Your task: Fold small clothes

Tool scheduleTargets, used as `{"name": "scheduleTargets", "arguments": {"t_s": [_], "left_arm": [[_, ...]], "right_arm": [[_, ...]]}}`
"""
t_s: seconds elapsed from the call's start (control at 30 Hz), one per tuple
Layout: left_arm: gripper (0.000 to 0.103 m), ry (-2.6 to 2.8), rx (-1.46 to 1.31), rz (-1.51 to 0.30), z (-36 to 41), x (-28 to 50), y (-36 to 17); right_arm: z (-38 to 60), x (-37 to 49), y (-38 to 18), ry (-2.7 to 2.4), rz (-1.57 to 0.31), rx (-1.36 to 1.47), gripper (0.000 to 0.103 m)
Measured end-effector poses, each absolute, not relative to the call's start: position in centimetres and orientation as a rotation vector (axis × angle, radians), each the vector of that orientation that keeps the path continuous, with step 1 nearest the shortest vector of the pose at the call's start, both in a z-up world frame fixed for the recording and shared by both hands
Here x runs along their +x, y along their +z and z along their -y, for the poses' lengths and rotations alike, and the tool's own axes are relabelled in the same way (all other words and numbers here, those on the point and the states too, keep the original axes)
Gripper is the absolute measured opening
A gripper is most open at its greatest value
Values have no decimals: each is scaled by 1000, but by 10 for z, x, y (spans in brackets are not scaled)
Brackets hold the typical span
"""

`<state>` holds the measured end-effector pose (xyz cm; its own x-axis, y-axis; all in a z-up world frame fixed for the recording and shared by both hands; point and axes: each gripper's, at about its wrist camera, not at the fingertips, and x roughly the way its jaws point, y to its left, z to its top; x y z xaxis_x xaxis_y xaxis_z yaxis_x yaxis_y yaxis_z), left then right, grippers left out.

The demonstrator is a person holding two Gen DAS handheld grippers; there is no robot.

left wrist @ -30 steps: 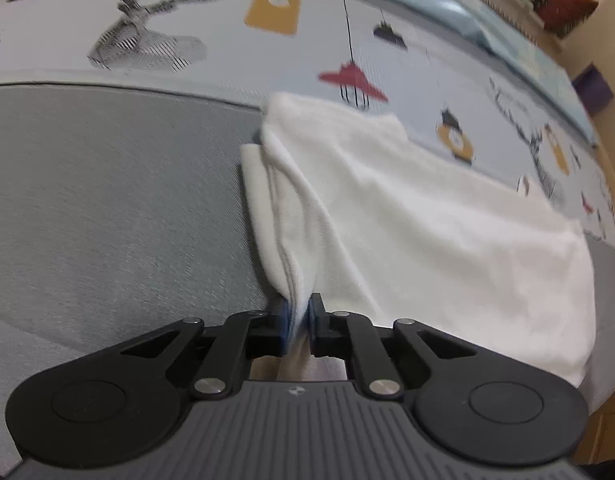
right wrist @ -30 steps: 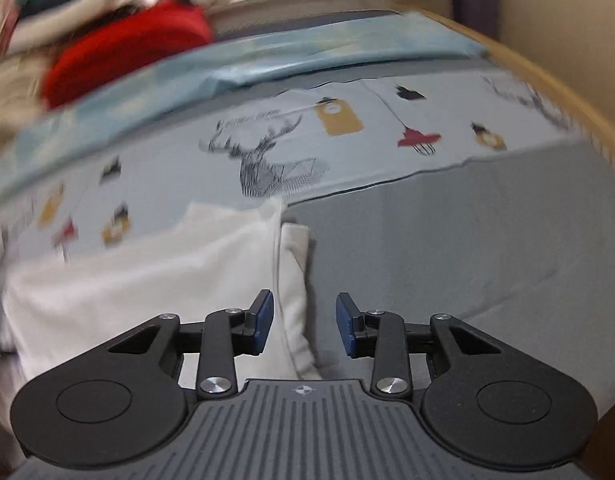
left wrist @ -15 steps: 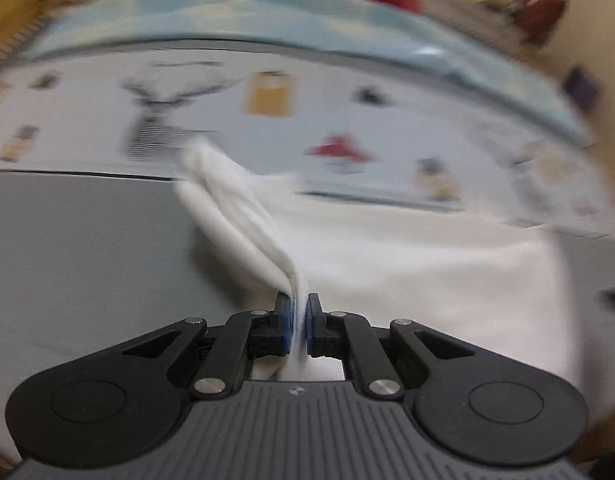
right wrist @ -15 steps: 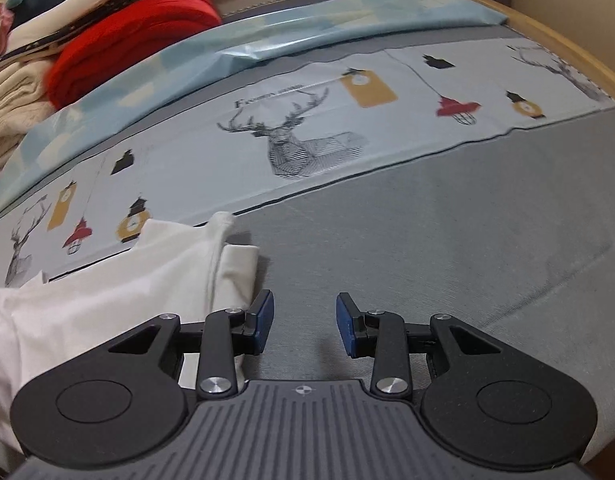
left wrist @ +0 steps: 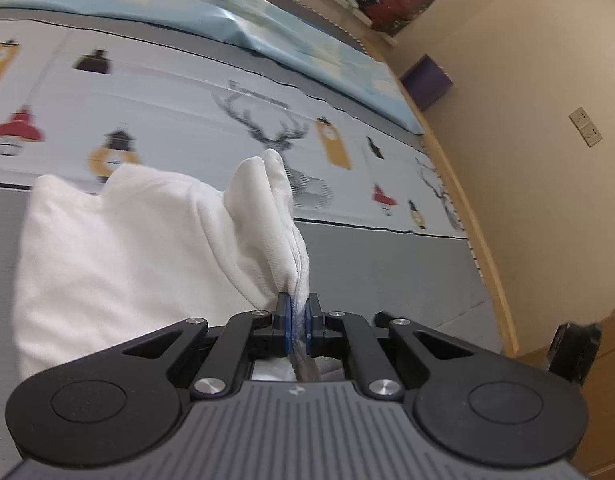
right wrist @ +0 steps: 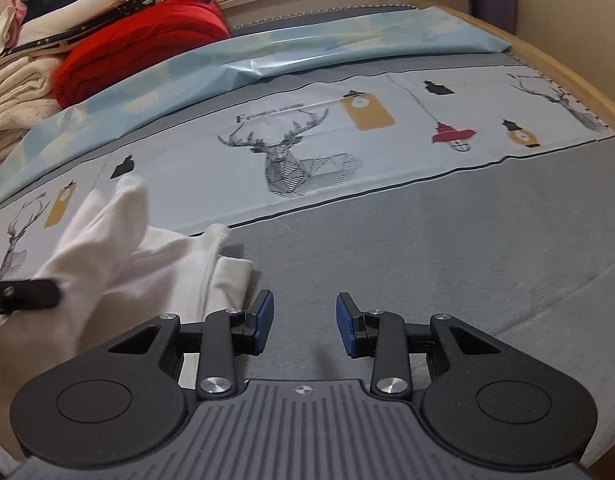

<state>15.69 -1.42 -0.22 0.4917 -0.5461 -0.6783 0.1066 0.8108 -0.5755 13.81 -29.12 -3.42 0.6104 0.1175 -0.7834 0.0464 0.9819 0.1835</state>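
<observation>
White garment (left wrist: 119,248) lies on the bed (left wrist: 387,276), on the grey part of the cover, far edge reaching the printed deer strip (right wrist: 291,160). In the left wrist view it fills 9 to 11 o'clock; one bunched edge rises to 12 o'clock.

Left gripper (left wrist: 298,316) is pinching that bunched edge, blue pads pressed together on several layers of cloth. The lifted part hangs as a soft ridge, the rest flat on the bed.

Right gripper (right wrist: 304,320) is spread wide, nothing between the pads, hovering over bare grey cover. Garment sits at its 9 to 10 o'clock, nearest folded corner just beside the left pad, not touching.

Handling, my read: light, limp knit, no stiffness, drapes and slides on itself. Layers will likely shift if held at a single point. Best hold is at a hem or corner, through all layers, with the second gripper on the matching corner to keep the fold line straight.

Stacked clothes (right wrist: 139,36) at 10 to 11 o'clock in the right wrist view, well apart.
</observation>
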Motion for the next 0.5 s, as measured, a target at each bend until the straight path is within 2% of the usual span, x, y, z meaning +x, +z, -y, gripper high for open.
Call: {"name": "scheduleTargets", "arguments": {"t_s": [0.13, 0.2, 0.33, 0.5], "left_arm": [[13, -455, -574, -1015, 33, 168, -14], [21, -492, -593, -997, 22, 170, -11], [22, -437, -536, -996, -9, 164, -2], [22, -364, -409, -1088, -40, 150, -14]], "right_arm": [[301, 140, -36, 20, -918, 225, 37], [304, 141, -36, 21, -918, 242, 37], [299, 147, -36, 60, -916, 275, 37], [273, 160, -48, 154, -997, 380, 39]]}}
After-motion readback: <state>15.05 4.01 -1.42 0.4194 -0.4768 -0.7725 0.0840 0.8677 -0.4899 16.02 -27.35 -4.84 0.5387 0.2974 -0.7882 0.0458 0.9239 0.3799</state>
